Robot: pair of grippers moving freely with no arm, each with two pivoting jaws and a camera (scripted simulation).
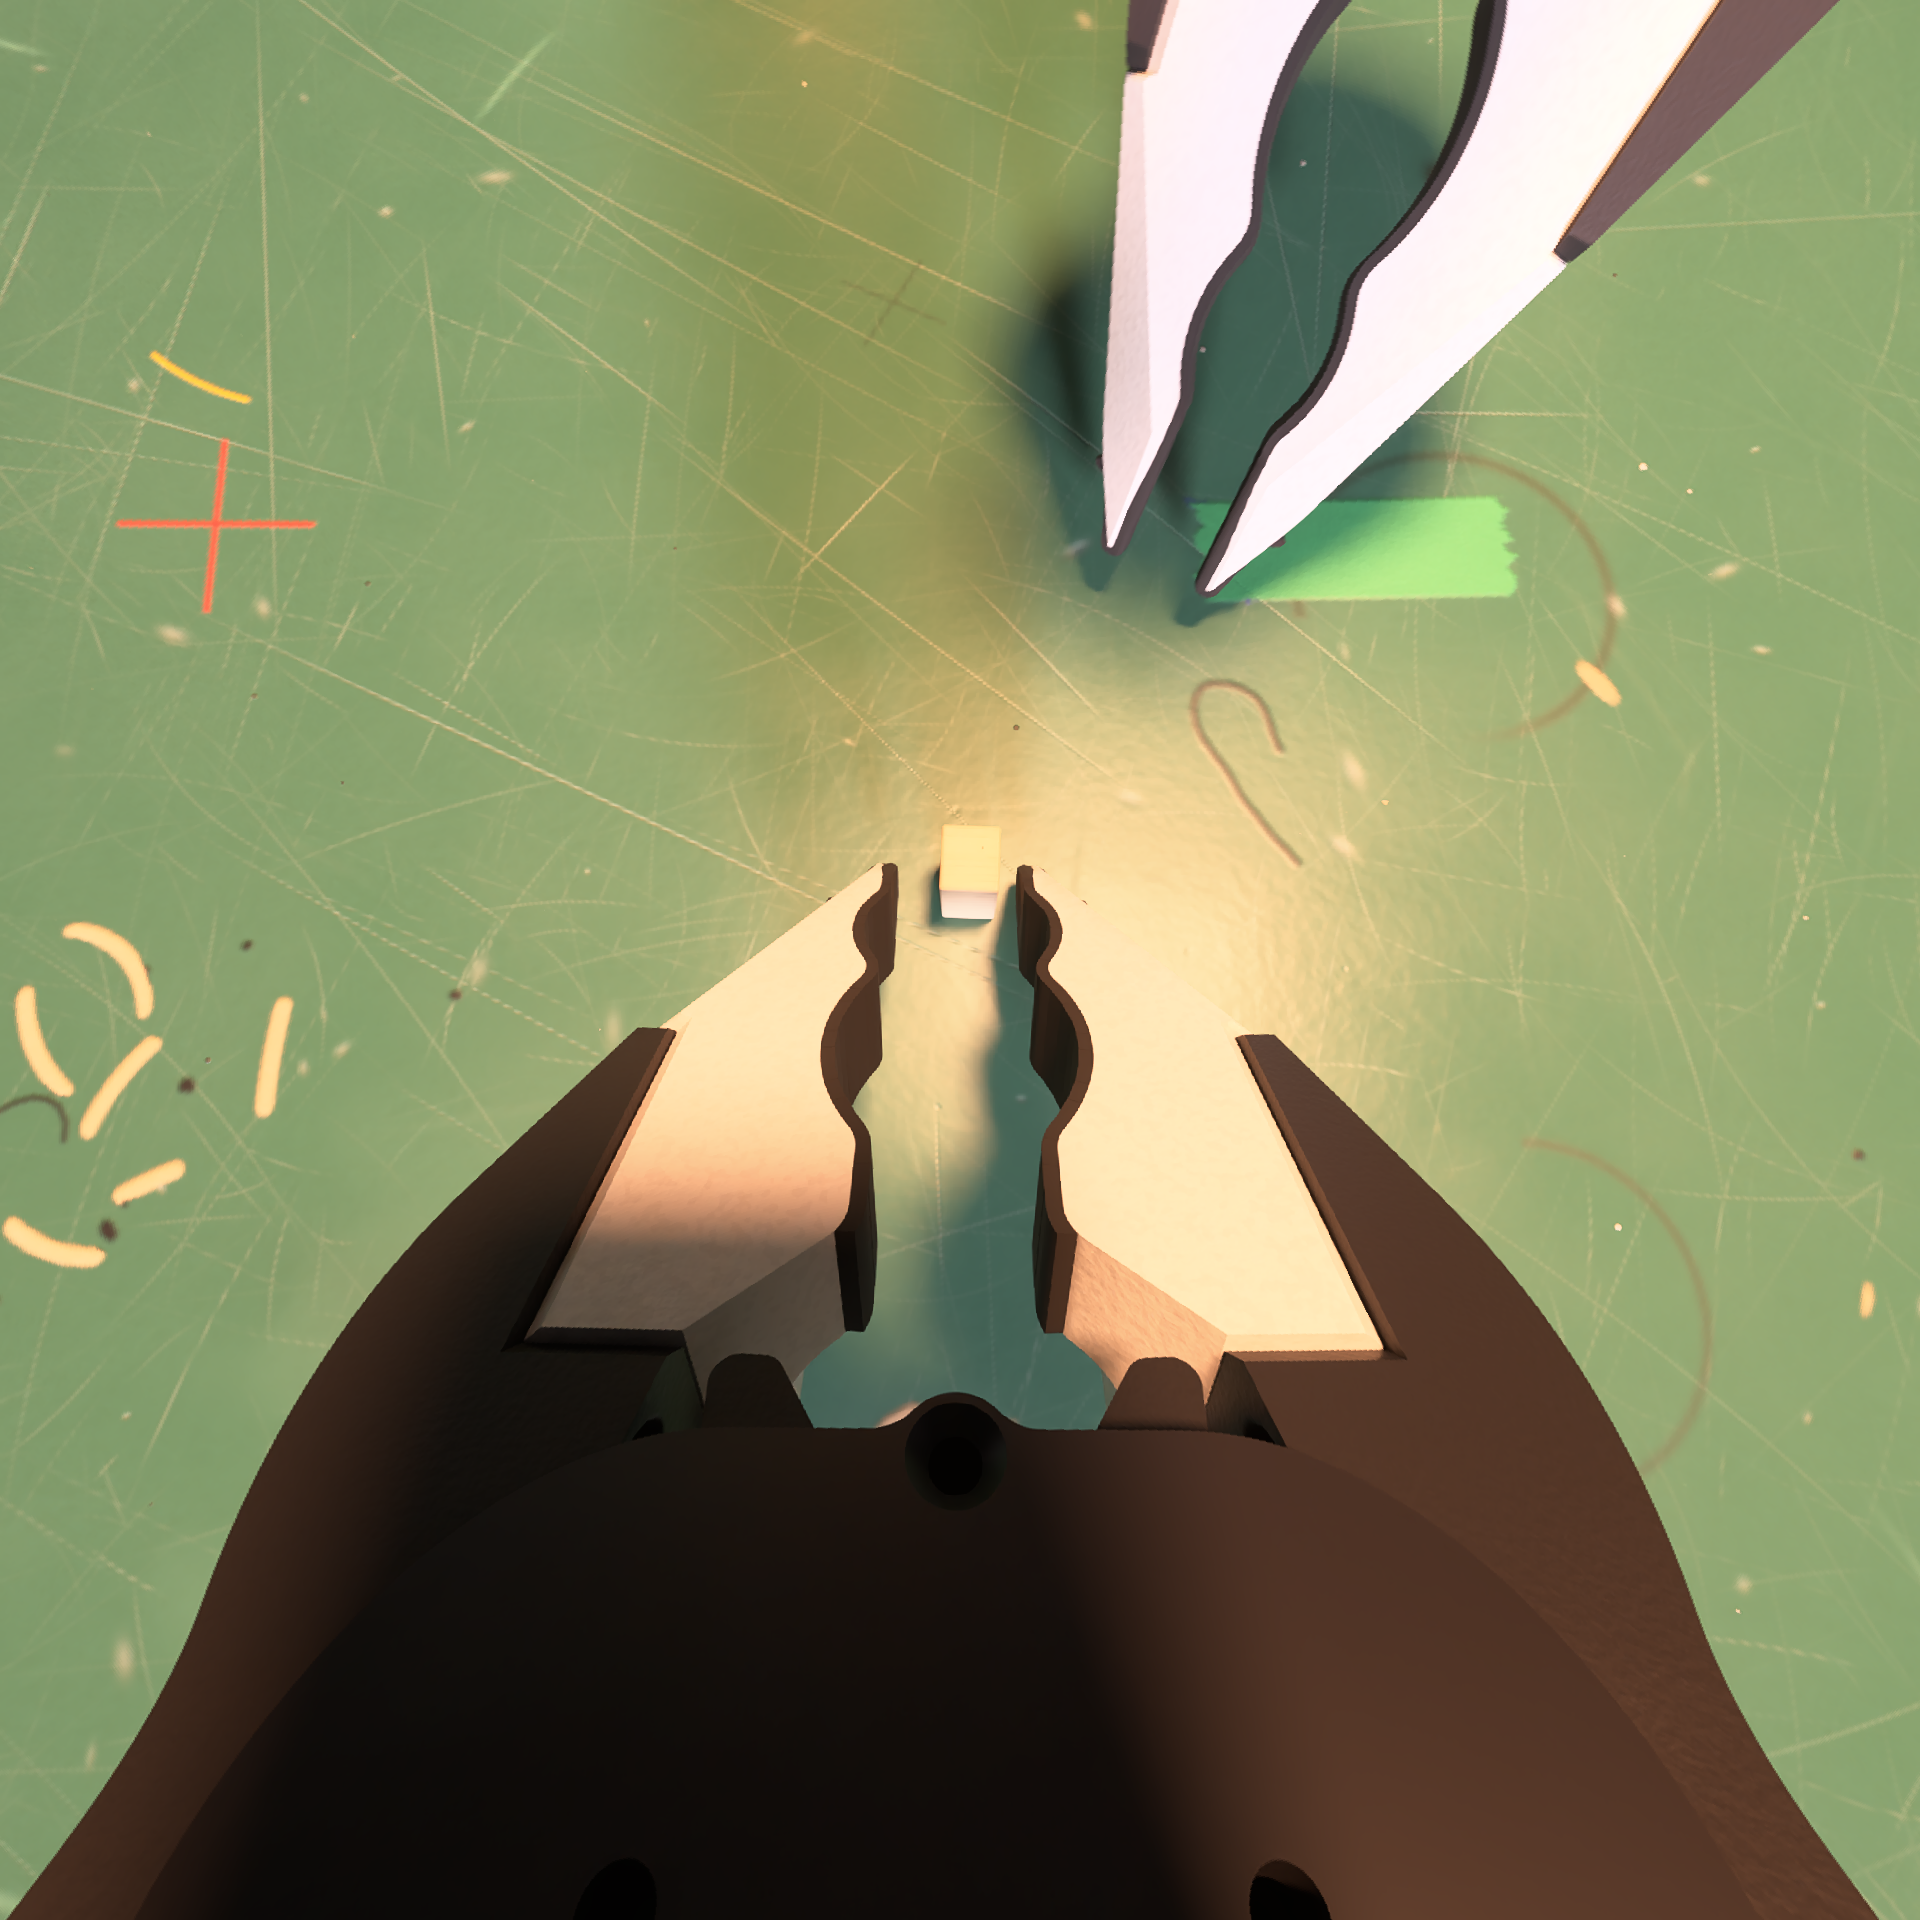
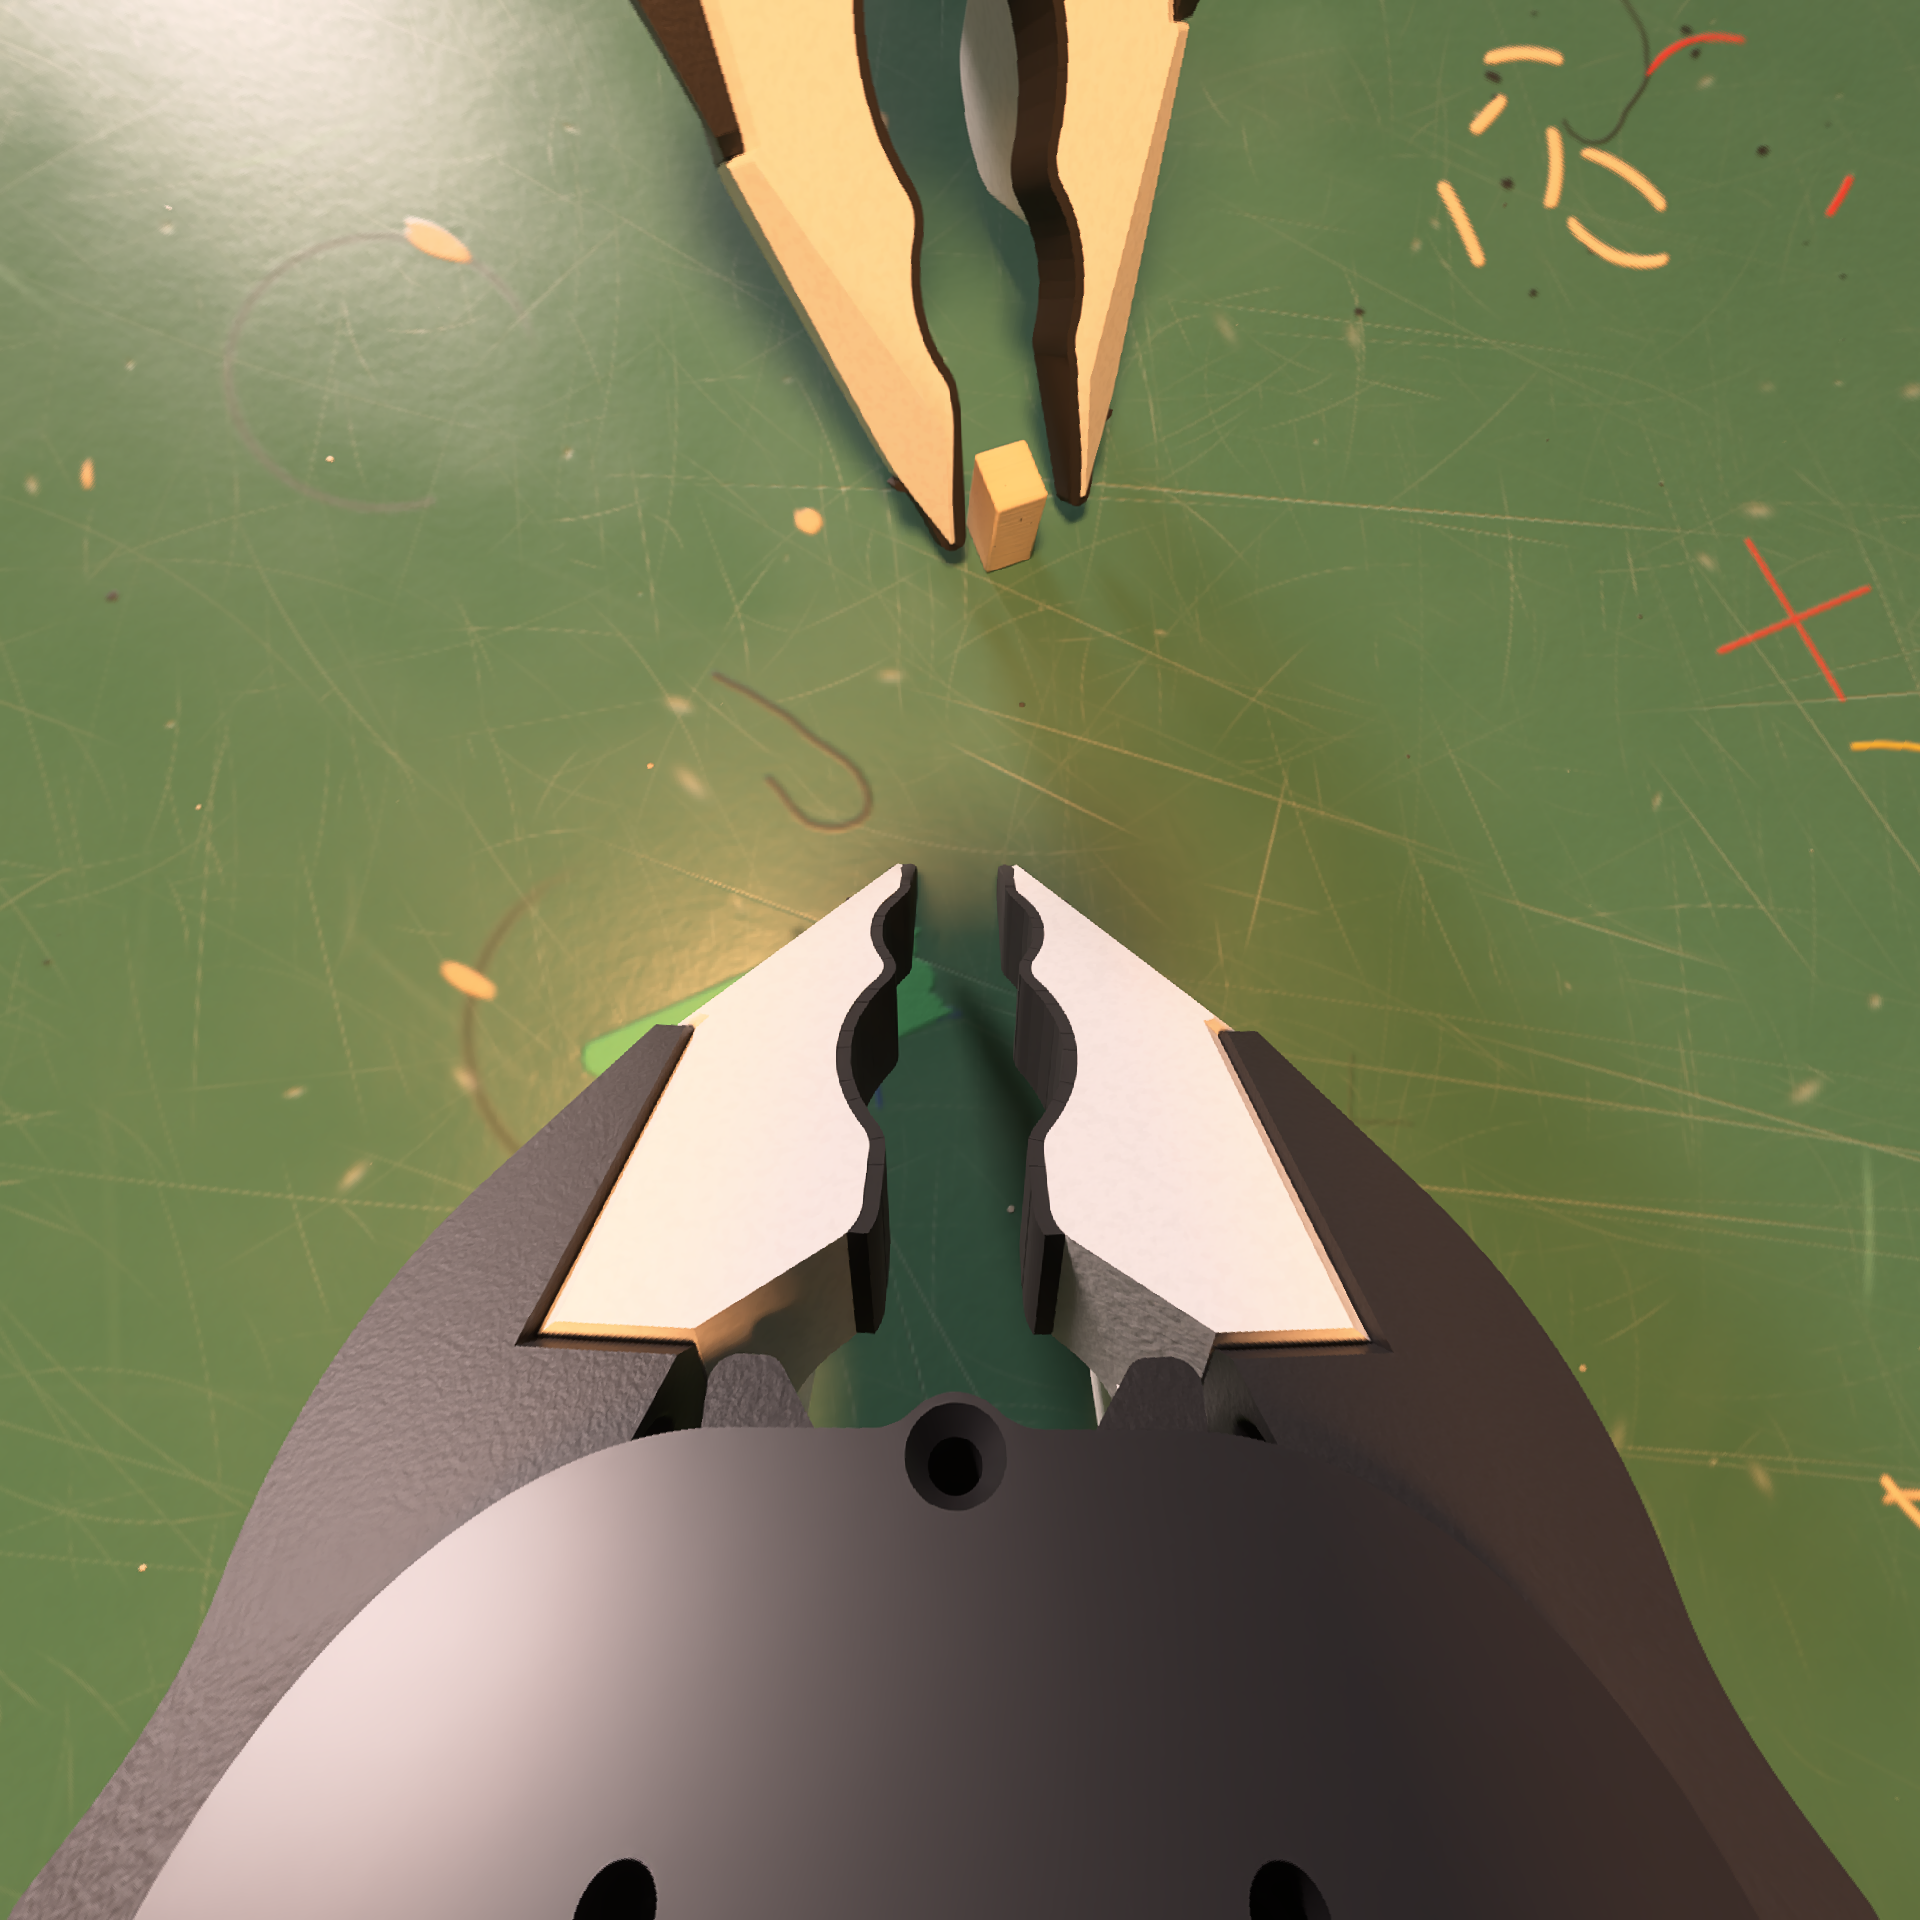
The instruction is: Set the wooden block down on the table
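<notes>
Wooden block [image 1: 969, 873] standing on green table [image 1: 520, 727], between left gripper [image 1: 956, 883] fingers, apart, not squeezing. Right gripper [image 2: 956, 883] nearby, fingers apart, holding nothing.

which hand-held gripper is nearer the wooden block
Left. The left hand-held gripper has its open fingertips on either side of the wooden block, which stands on the table. The right hand-held gripper hangs farther off, over green tape.
</notes>
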